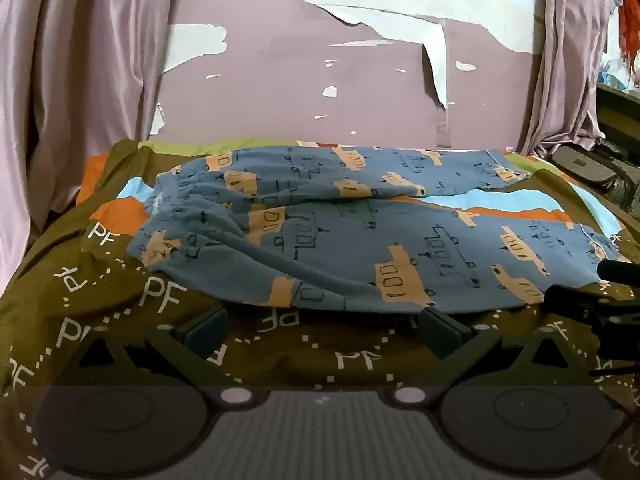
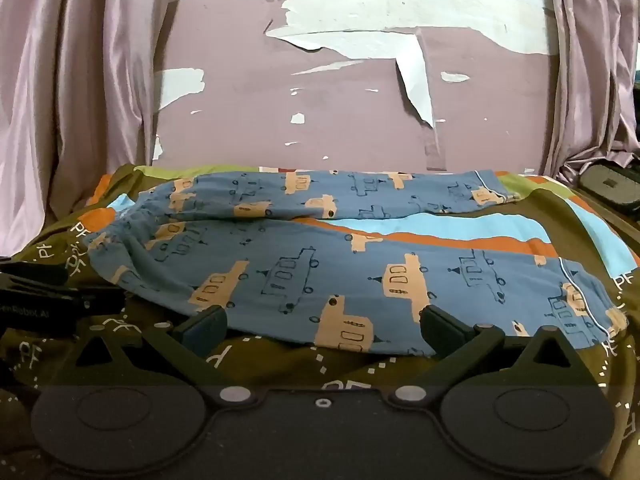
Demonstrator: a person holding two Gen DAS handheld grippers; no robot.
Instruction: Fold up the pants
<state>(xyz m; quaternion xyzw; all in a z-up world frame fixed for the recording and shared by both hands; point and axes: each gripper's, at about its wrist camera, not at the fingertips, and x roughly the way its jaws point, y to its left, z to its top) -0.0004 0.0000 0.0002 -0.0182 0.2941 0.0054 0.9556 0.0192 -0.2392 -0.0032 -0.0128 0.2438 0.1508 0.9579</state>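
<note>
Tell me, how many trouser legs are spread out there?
2: the far leg lies by the wall, the near leg just beyond the open tongs.

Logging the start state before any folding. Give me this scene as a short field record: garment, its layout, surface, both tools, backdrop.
garment: blue cotton pants printed with tan trucks
layout: spread flat, unfolded; waistband at left, two legs running right with a gap between them
surface: olive bedsheet with white PF lettering and orange and light-blue bands
left tool: open, empty, at the near edge of the pants toward the waistband
right tool: open, empty, at the near leg's edge
backdrop: mauve wall with peeling paint, pink curtains on both sides
</note>
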